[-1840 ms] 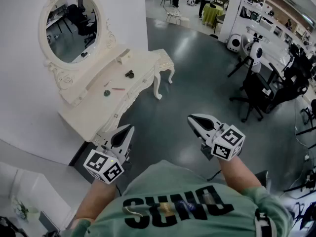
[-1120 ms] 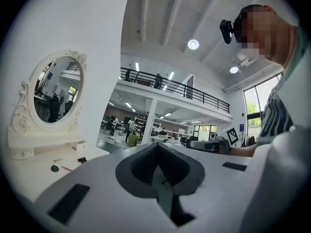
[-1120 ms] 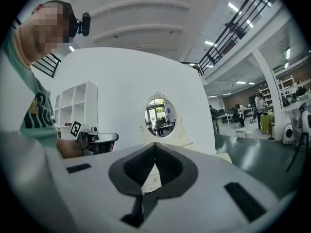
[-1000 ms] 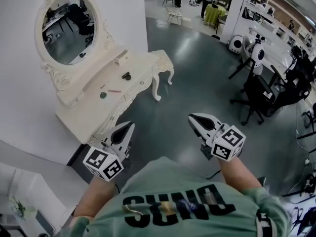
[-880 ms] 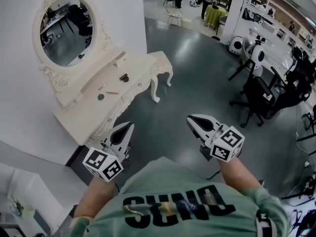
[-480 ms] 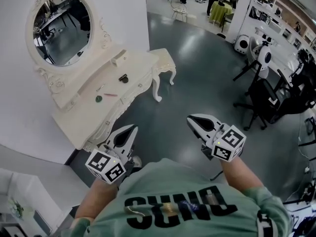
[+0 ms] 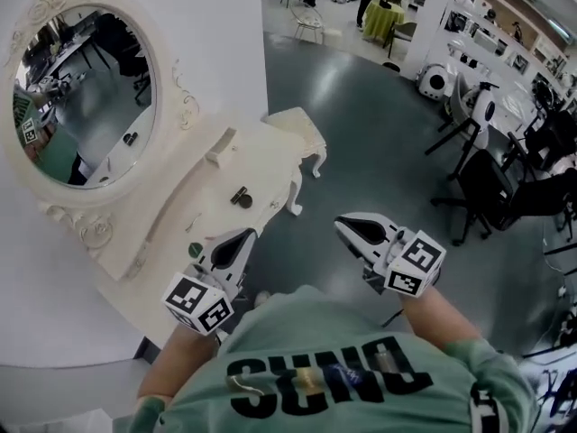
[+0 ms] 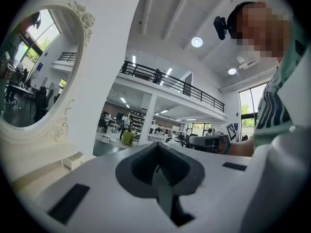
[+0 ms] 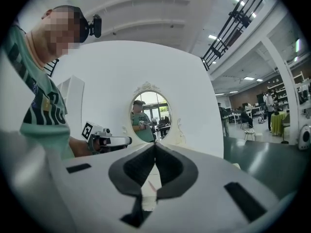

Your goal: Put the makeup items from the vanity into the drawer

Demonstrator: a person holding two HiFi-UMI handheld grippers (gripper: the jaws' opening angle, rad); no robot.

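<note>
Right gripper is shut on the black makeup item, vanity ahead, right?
No: the right gripper is shut but empty, as the right gripper view shows. The black makeup item lies on the vanity ahead.

Cream carved vanity (image 7: 267,159), small black item (image 7: 241,198) on its top, round green item (image 7: 195,250) lying apart from it

Both level, left claw (image 7: 242,234) closed, right claw (image 7: 343,226) closed
</note>
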